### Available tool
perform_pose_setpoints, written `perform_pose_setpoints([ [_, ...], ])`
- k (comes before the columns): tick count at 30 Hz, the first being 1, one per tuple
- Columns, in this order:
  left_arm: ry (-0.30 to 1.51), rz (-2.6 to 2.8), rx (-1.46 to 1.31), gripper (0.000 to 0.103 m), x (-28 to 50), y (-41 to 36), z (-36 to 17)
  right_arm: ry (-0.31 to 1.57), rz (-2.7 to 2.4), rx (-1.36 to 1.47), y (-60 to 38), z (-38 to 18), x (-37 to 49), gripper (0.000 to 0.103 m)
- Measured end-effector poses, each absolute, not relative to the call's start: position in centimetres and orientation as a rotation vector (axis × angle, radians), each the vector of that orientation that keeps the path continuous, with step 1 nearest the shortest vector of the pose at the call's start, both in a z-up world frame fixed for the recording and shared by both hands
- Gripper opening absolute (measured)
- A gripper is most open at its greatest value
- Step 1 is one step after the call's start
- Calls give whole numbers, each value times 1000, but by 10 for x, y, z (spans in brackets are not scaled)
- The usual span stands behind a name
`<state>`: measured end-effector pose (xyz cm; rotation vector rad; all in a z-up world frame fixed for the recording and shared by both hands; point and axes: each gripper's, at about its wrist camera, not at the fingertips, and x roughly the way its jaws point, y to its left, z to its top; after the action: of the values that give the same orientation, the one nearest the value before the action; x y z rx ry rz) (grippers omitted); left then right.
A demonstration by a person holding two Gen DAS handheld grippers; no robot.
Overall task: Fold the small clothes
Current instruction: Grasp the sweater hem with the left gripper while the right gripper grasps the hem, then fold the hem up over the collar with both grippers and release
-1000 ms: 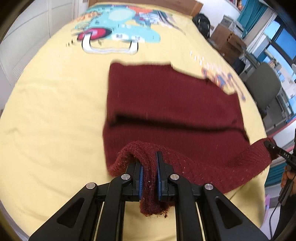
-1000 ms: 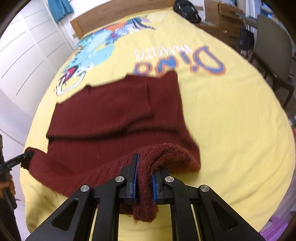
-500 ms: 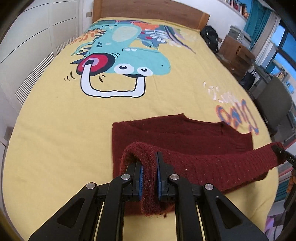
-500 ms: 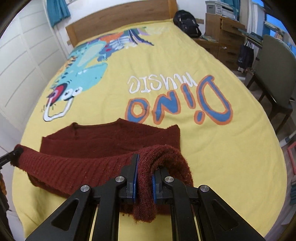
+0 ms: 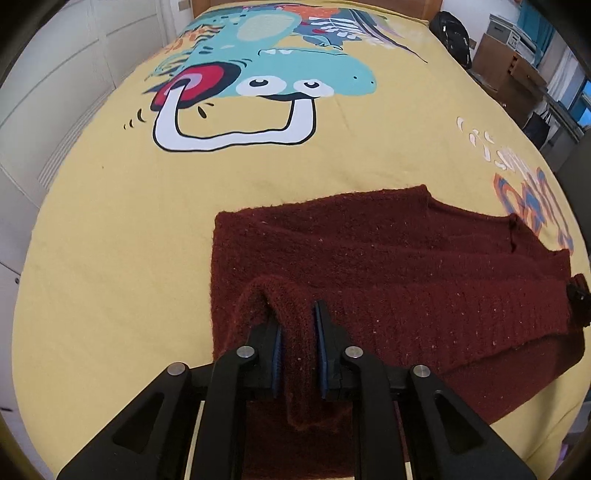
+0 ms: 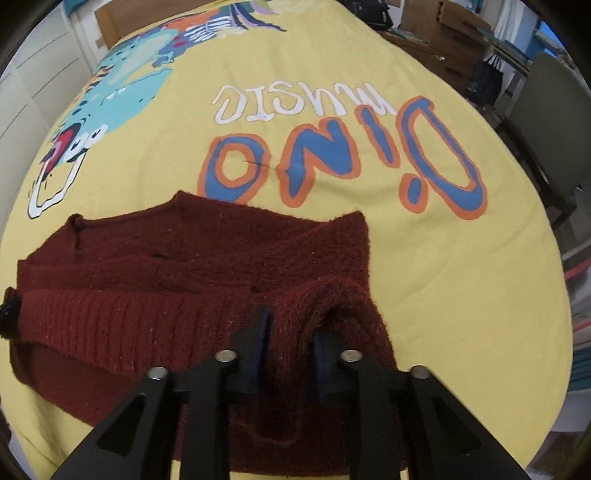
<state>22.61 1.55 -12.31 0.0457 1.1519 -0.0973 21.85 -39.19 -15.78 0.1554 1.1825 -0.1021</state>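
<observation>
A dark red knitted sweater (image 5: 406, 266) lies folded over itself on the yellow dinosaur bedspread (image 5: 110, 240). The ribbed hem edge has been brought over the body toward the neckline. My left gripper (image 5: 298, 332) has a hump of the hem's left corner between its blue pads; the jaws are opening and the fabric still fills the gap. In the right wrist view the sweater (image 6: 184, 258) spreads to the left, and my right gripper (image 6: 290, 332) has the other corner lying slack between its pads as its jaws open wider. Each gripper's tip shows at the other view's edge.
Bare bedspread (image 6: 461, 277) with "Dino music" lettering stretches beyond the sweater. A grey chair (image 6: 546, 122) and wooden drawers (image 6: 443, 22) stand to the bed's right. A black bag (image 5: 452, 33) sits by the headboard, and white wardrobe doors (image 5: 55, 74) run along the left.
Both grippers carried the hem forward over the sweater's body and lowered it, so the fold now lies flat. Both pairs of pads have spread apart, the right more than the left.
</observation>
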Motion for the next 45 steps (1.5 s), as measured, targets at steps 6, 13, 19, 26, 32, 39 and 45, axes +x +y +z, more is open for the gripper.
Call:
perform_pose_setpoints([
  [6,1122,-112,19,63,223,13,-107,1102,-110,162,-393,-140,209,82],
  [13,1050,-179,43,99,208,-11,-80,1014,-66,115,-370,-114,195,88],
  [19,1002,-269,102,102,184,-44,-81,995,2,48,-326,-119,182,102],
  [26,993,-312,126,102,160,-66,-121,997,37,-8,-281,-156,159,102],
  [32,1032,-256,116,102,154,-59,-154,1043,17,6,-279,-191,150,102],
  [39,1025,-212,117,102,154,-28,-165,1045,-25,55,-312,-201,146,102],
  [45,1024,-191,86,102,156,-1,-163,1052,-47,94,-340,-200,138,102],
])
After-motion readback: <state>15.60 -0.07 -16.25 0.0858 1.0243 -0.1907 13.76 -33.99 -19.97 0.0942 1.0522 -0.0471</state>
